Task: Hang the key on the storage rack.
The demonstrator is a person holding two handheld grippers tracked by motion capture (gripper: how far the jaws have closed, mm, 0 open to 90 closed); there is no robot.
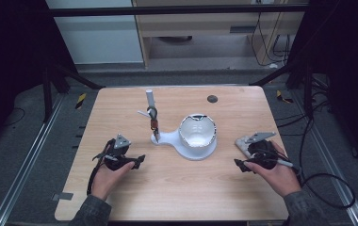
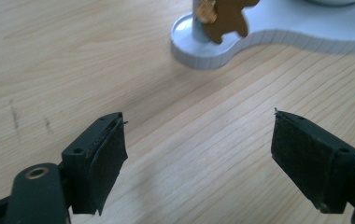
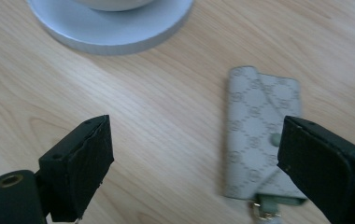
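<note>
Hovering near the worktop's (image 1: 120, 113) left edge, the left claw (image 1: 138, 161) is spread with bare wood between its pads; in its own view the white stand (image 2: 269, 35) is cut off at the top, as is a brown charm (image 2: 224, 18) on its post. Mid-worktop, the stand's bowl (image 1: 197, 132) is cropped in the right gripper view. Toward the right edge, the right claw (image 1: 240, 165) is spread; its right pad overlaps the grey key pouch (image 3: 259, 126), whose clasp is blurred.

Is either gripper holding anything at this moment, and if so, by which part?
Nothing is held. The left gripper and the right gripper both stand open over bare table; the grey key case lies loose by the right jaw.
</note>
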